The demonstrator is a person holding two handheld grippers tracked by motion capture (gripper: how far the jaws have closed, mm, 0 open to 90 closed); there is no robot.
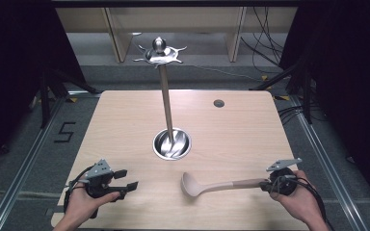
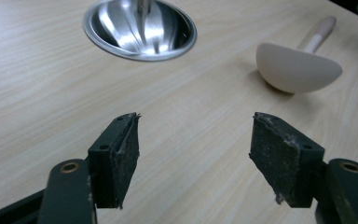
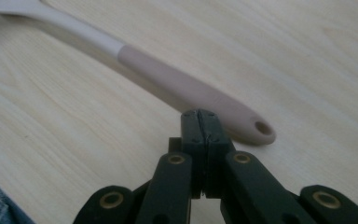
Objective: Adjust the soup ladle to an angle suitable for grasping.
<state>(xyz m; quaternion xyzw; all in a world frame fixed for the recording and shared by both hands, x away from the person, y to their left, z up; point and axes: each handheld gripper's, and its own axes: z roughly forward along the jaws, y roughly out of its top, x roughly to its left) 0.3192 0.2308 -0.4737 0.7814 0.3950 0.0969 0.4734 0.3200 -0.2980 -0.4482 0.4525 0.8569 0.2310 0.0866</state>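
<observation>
High view, worktop: I see a pale wooden worktop (image 1: 125,120) with a round steel dish (image 1: 172,144) set near its middle and a small dark round hole (image 1: 218,103) toward the far right.
High view, stand: a thin metal pole (image 1: 165,101) rises out of the dish to a hooked steel crown (image 1: 160,53) with a ball on top.
High view, ladle: a cream ladle (image 1: 221,185) lies flat on the near right part of the worktop, bowl toward the middle, tan handle pointing right.
High view, left gripper: my left gripper (image 1: 126,180) sits near the front left corner in the left hand (image 1: 84,204), jaws apart and pointing right.
High view, right gripper: my right gripper (image 1: 266,185) is in the right hand (image 1: 301,199), right at the handle's end; from here I can't say for sure whether it touches.
Left gripper view, jaws: wide apart over bare wood, nothing between them.
Left gripper view, beyond: the ladle's bowl (image 2: 298,67) lies mouth down, ahead to the right; the dish (image 2: 140,28) is ahead to the left.
Right gripper view, jaws: pressed together, holding nothing.
Right gripper view, handle: the tan handle (image 3: 200,100) with its hanging hole (image 3: 263,128) lies just past the jaw tips, crossing in front of them.
</observation>
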